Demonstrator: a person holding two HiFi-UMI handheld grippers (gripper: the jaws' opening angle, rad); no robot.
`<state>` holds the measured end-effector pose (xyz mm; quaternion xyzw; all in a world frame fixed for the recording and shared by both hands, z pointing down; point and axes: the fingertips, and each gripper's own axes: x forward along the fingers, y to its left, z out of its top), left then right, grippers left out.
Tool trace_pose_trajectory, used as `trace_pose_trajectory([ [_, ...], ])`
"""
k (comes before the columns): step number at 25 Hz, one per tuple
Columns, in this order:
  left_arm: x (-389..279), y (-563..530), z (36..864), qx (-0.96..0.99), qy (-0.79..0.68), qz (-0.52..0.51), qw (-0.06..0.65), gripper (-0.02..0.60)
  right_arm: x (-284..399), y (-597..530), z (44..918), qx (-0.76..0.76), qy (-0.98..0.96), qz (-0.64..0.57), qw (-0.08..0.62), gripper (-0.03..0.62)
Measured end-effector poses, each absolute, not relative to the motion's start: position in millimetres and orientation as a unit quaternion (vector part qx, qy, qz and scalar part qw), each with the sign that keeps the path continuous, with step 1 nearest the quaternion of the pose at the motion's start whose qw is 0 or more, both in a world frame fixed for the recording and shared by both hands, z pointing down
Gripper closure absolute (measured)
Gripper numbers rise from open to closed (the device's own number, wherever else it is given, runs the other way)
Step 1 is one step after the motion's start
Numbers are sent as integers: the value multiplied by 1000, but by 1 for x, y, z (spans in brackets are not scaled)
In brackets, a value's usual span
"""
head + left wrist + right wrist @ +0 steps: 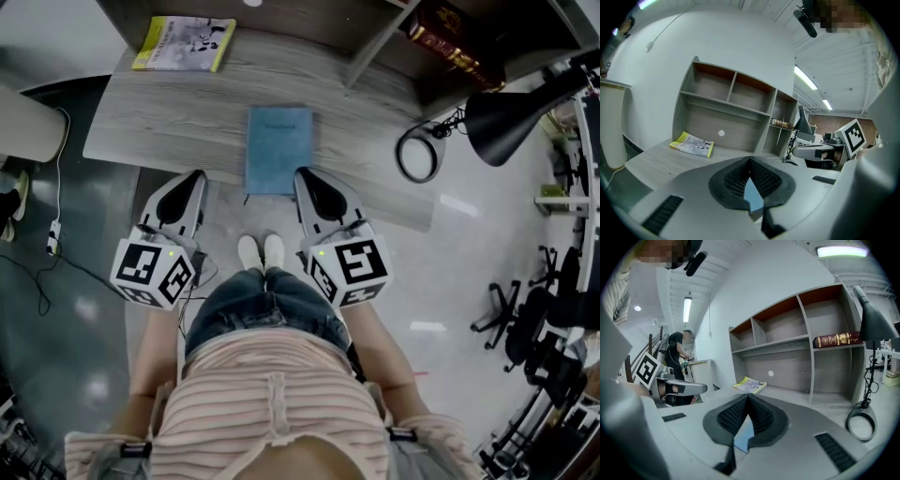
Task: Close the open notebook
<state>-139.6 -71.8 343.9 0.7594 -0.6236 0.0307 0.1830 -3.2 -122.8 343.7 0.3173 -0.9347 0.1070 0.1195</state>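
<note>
Head view: blue notebook (278, 148) lies flat on the grey wood desk (169, 112), cover up, closed, near the front edge and roughly centred in front of me

Left gripper (196, 178) sits just beside the notebook's near left corner, right gripper (302, 175) just beside its near right corner; the notebook lies between the two. I cannot tell from above whether either tip touches the cover

Left gripper view: jaws pressed together at the tips, nothing clamped; a sliver of the blue cover shows through the gap below the pads

Right gripper view: same reading, jaws closed tip to tip and empty, blue sliver beneath

Other items: yellow booklet (184, 43) at the far left corner of the desk, well apart from the notebook. Black desk lamp (511, 120) at the right. Dark red book (836, 339) lying on a shelf of the shelf unit (810, 371) at the back of the desk
</note>
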Motion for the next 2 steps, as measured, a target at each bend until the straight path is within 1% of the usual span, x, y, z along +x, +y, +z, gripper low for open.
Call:
trace_pose_trajectory([
  [2, -142, -72, 344, 760, -623, 31, 182, 571, -4, -124, 342, 319, -934, 107, 120, 577],
])
